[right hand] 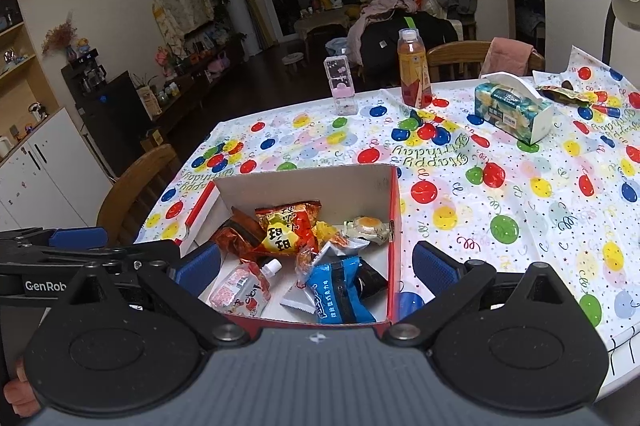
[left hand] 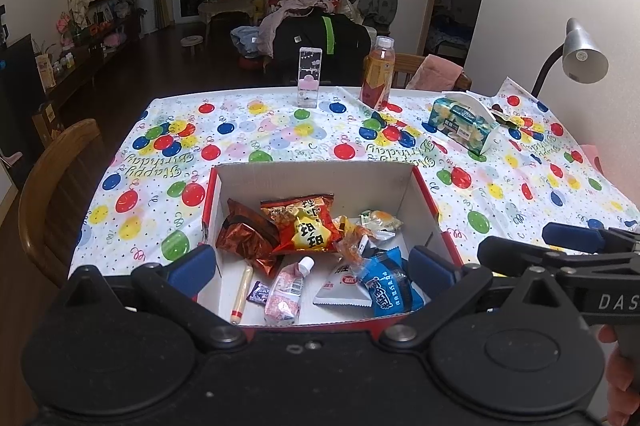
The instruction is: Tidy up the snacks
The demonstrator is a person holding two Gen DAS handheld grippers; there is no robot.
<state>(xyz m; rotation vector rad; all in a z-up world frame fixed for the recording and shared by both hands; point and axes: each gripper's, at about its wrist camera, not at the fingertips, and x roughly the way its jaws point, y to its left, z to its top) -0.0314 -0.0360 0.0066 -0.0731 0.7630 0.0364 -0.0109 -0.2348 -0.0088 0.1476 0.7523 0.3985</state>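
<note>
Cardboard walls keep the snacks corralled: in the left wrist view, the red-sided box (left hand: 316, 181) on the balloon-print tablecloth (left hand: 248, 129) holds a blue packet (left hand: 390, 286), a red-and-yellow bag (left hand: 306, 226) and a pink pouch (left hand: 286, 292). The left gripper (left hand: 314, 264) hangs over its near edge, fingers spread and empty; that edge is hidden beneath it.

From the right wrist, the right gripper (right hand: 318, 264) straddles the box's right wall, likewise parted and holding nothing. A wrapper behind the tissue box (right hand: 512, 107) is too small to identify.

— Where do we hold our black left gripper with blue pads (left hand: 314, 268)?

— Low at 6 o'clock, jaws wide apart, empty. Our matching black right gripper (right hand: 316, 268) too, alongside at 3 o'clock.
</note>
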